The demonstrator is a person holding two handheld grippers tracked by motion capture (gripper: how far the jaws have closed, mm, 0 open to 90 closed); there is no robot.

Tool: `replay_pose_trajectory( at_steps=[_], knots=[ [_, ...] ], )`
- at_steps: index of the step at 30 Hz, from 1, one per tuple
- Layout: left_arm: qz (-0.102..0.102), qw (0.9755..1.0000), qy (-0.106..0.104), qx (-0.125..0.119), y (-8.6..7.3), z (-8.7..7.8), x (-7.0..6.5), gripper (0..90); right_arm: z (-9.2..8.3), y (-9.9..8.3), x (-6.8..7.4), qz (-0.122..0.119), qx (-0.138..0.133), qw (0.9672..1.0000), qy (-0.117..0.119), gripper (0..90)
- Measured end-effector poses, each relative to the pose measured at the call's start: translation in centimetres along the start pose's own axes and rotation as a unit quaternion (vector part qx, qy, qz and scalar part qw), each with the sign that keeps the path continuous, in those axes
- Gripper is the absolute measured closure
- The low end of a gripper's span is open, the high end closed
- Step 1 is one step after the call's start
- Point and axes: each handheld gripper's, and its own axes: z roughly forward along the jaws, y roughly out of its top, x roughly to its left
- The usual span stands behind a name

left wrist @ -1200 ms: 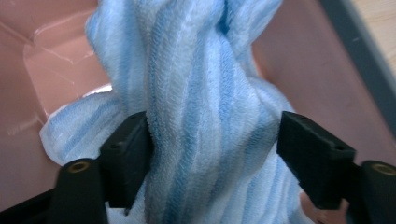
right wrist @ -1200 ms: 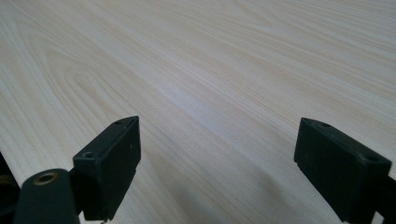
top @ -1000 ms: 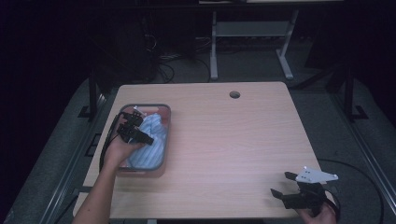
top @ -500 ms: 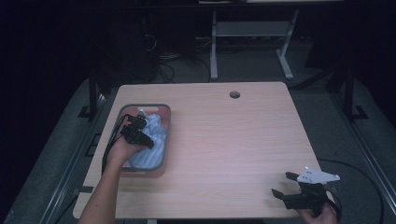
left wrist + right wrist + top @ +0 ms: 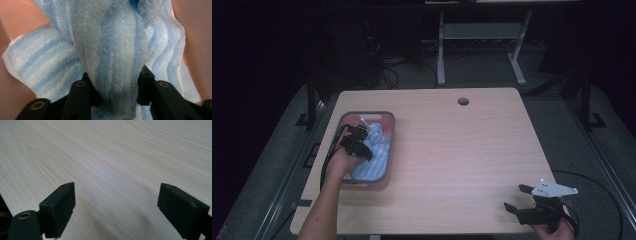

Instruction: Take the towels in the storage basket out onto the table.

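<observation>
Compared with a second ago, the left gripper point(image 5: 362, 142) has dipped a bit lower into the shallow grey-rimmed rectangular tray point(image 5: 388, 125) near the table's left edge, and its jaws have just been closing — now they're pinching a raised fold of the fluffy blue-and-white striped towel point(image 5: 117, 57) between them. In the left gripper view the bunched ridge of cloth sits squeezed right between the two black jaws, with the rest of the towel spread flat on the tray floor behind it. The right gripper point(image 5: 524, 200) hasn't budged — it sits by the near right corner of the light wooden table point(image 5: 472, 150), jaws spread wide over bare wood. No readable labels or writing anywhere.
</observation>
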Motion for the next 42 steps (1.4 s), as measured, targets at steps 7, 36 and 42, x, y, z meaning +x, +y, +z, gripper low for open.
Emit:
replay_pose_trajectory(
  at_steps=[7,36,42],
  knots=[
    [-0.015,0.999,-0.034,-0.027,-0.7,-0.9,0.3,69.7,-0.1,0.1,0.1,-0.001,-0.003,1.0,-0.003,14.2],
    [-0.051,0.9733,-0.13,-0.182,-3.8,-8.4,2.0,70.3,-0.2,0.8,0.0,-0.01,-0.01,0.9998,-0.015,14.2],
    [-0.047,0.9718,-0.136,-0.187,-3.6,-9.1,1.9,70.2,-0.1,0.9,0.2,-0.007,-0.012,0.9997,-0.019,14.1]
  ],
)
